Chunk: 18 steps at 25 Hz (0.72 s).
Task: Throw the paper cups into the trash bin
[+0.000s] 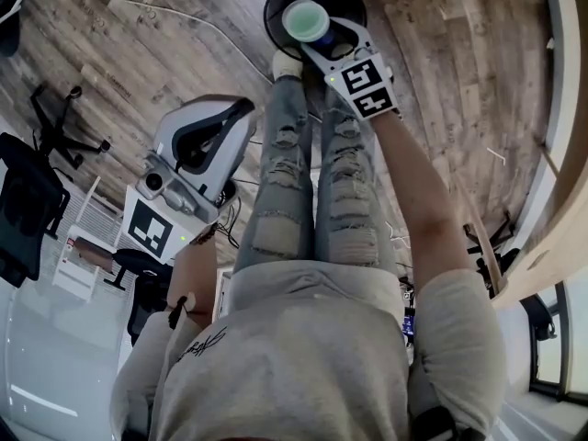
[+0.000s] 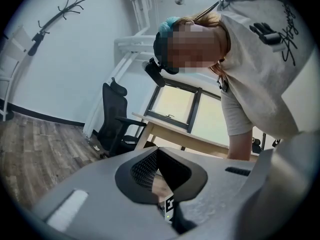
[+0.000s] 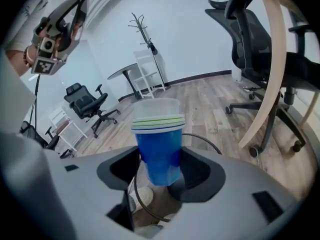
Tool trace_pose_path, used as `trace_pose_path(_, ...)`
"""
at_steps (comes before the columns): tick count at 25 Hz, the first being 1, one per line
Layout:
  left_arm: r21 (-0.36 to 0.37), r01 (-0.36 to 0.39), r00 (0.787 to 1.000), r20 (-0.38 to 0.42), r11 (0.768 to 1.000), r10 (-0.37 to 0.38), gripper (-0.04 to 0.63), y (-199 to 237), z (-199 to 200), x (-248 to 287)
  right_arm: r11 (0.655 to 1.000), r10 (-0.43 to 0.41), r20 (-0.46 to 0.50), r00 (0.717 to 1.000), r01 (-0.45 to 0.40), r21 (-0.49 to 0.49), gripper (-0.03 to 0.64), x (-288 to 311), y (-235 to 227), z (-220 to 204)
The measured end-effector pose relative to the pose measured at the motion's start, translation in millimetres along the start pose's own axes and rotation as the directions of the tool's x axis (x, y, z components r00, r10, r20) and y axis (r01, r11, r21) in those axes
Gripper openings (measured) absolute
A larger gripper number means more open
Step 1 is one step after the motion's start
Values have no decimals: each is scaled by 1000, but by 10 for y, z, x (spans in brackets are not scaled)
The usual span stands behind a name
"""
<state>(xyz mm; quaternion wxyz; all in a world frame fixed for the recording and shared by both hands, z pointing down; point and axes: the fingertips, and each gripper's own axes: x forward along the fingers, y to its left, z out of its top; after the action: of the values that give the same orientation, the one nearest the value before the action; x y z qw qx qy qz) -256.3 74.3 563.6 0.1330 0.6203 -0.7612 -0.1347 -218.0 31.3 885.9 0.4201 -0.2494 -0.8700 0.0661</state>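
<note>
Right gripper (image 1: 317, 35) (image 3: 160, 170): fingers clamped on nested cups (image 1: 304, 19) (image 3: 159, 139), blue outermost, upright, above the bin (image 1: 276, 9) mouth. Left gripper (image 1: 241, 110) (image 2: 156, 154): well apart, fingers together at tips, nothing between.

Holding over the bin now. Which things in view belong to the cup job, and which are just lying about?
Job:
- stack of paper cups, clamped in the right gripper
- trash bin, under the cups

Lying about:
- left gripper, raised, jaws together on nothing
- office chair
- coat stand
- cable on the floor
</note>
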Motion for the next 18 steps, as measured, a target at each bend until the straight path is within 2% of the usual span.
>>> trace_pose_path(6, -5, 11, 1000, -1, 1000, -11, 0, -19, -37, 14, 1000, 8, -120, 993, -5, 23, 258, 205, 6, -336)
trace_pose_path(10, -14, 17, 1000, -7, 1000, -17, 0, -18, -83, 20, 992, -10, -197, 980, 34, 118, 258, 306, -92, -556)
trace_pose_path(14, -22, 20, 1000, -10, 1000, -20, 0, -23, -111, -1, 990, -25, -277, 961, 63, 129, 258, 401, -153, -744)
trace_pose_path(18, -30, 26, 1000, -10, 999, -26, 0, -40, -146, -30, 983, -25, -307, 951, 79, 165, 258, 508, -187, -763)
